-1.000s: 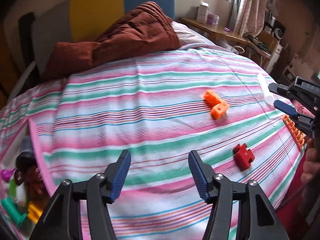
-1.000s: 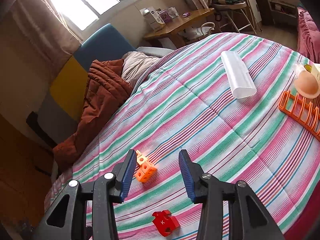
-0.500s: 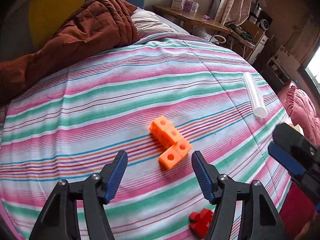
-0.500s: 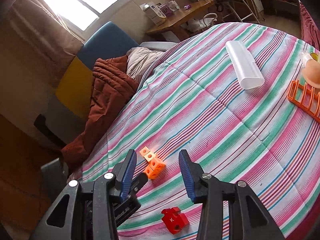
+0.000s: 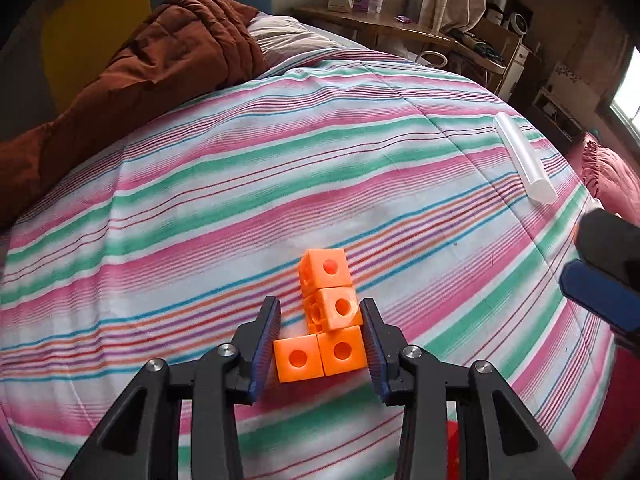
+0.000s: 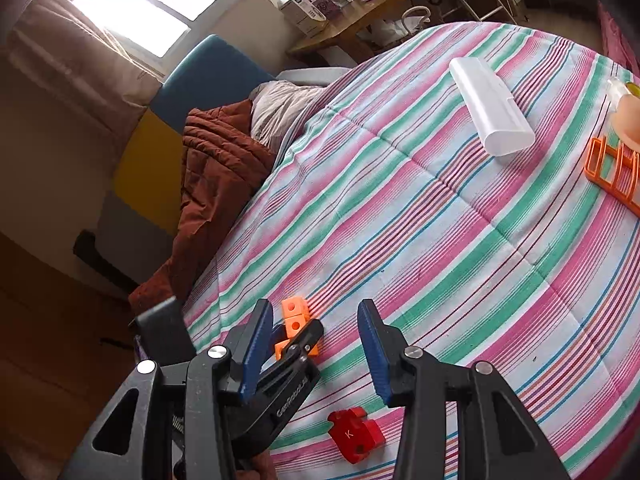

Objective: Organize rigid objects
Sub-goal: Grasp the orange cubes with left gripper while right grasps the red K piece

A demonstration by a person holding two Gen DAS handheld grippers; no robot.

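Note:
An orange piece of four joined cubes (image 5: 328,320) lies on the striped bedspread (image 5: 280,184). My left gripper (image 5: 320,320) straddles its near pair of cubes, and its jaws are closing with both pads touching the cube sides. The right wrist view shows the same orange piece (image 6: 294,316), half hidden behind a left finger (image 6: 306,340). My right gripper (image 6: 313,308) hovers above the bed, open, with nothing between its fingers. One blue fingertip of it shows at the right edge of the left wrist view (image 5: 596,296). A red jigsaw-shaped block (image 6: 354,434) lies close in front of the right gripper.
A white oblong case (image 6: 490,106) lies farther out on the bed, with an orange slotted rack (image 6: 612,172) and a peach round thing (image 6: 630,120) to its right. A brown quilt (image 5: 140,80) is heaped at the headboard. A wooden desk (image 5: 380,26) stands beyond the bed.
My left gripper moved forward and down over the orange cube piece, and its jaws narrowed onto the near cubes. The right gripper stayed about where it was.

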